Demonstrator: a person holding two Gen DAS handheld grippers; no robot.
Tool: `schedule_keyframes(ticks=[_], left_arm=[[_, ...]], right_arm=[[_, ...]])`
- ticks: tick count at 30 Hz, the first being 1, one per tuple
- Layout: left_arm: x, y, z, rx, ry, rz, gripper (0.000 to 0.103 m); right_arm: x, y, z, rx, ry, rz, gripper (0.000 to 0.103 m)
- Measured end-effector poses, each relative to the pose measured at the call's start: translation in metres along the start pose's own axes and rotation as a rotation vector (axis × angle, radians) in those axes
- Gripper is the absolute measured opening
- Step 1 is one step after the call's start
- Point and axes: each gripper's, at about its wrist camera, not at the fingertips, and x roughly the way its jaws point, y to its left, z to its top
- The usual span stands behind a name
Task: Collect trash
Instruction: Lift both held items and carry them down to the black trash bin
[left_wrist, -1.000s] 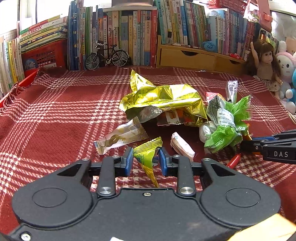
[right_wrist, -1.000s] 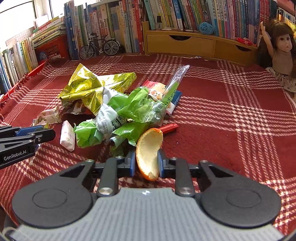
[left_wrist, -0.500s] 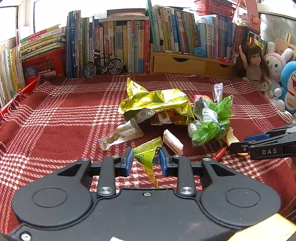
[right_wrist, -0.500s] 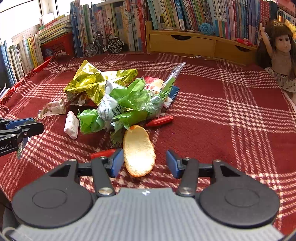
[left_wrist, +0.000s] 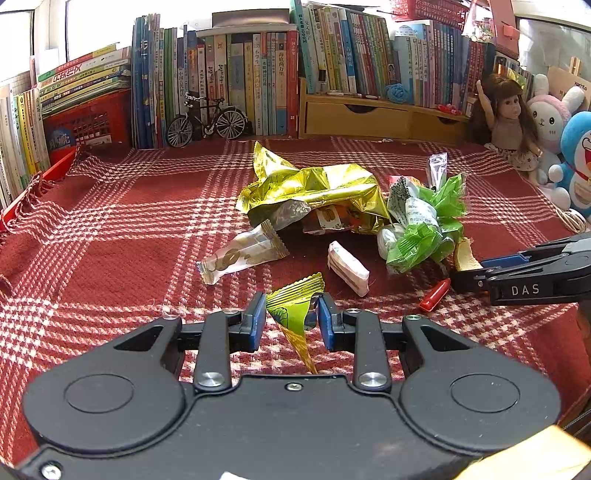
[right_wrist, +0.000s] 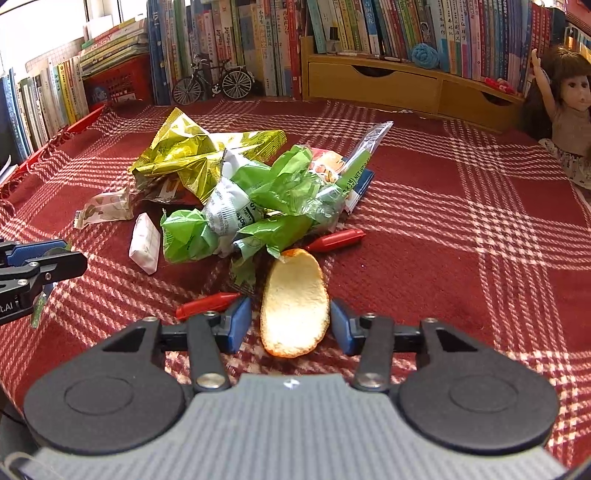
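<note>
On the red plaid cloth (left_wrist: 122, 221) lies a trash pile: a gold foil bag (left_wrist: 314, 188), a crumpled green bag (left_wrist: 424, 236), a cream snack wrapper (left_wrist: 243, 254), a small white packet (left_wrist: 347, 267) and a red piece (left_wrist: 436, 299). My left gripper (left_wrist: 291, 317) is shut on a small green-yellow wrapper (left_wrist: 295, 310), just short of the pile. My right gripper (right_wrist: 291, 317) stands open. An orange peel (right_wrist: 295, 302) lies flat on the cloth between its fingers, touching the green bag (right_wrist: 266, 199). Two red pieces (right_wrist: 336, 240) (right_wrist: 207, 304) lie beside it.
Books (left_wrist: 240, 74), a model bicycle (left_wrist: 207, 118) and a wooden drawer unit (left_wrist: 369, 118) line the back edge. A doll (left_wrist: 509, 122) and plush toys (left_wrist: 554, 122) sit at the right. A red basket (left_wrist: 88, 122) stands at the left. Bare cloth spreads left of the pile.
My right gripper opened and let the orange peel drop flat onto the cloth beside the pile. The left gripper kept its hold on the small wrapper and drew back a little.
</note>
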Motion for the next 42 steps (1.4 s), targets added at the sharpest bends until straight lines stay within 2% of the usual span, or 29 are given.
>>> schedule_keyframes(ticks=[1,4,17,27,42], left_arm=[[0.0,0.0,0.0,0.001,0.0,0.0,0.028],[-0.001,0.0,-0.001,0.005,-0.001,0.003,0.028],[-0.015,0.001,-0.001,0.008,-0.021,0.002,0.028],[-0.04,0.0,-0.004,0.019,-0.046,-0.011,0.028],[-0.096,-0.003,-0.034,0.037,-0.053,-0.03,0.028]], right_arm=[[-0.001,-0.001,0.0,0.009,-0.003,-0.003,0.047],[-0.004,-0.003,-0.003,0.023,-0.012,-0.002,0.045],[-0.028,0.0,-0.008,0.029,-0.037,0.02,0.044],[-0.059,0.006,-0.013,0.021,-0.071,0.047,0.044],[-0.107,0.025,-0.043,-0.019,-0.081,0.076,0.044]])
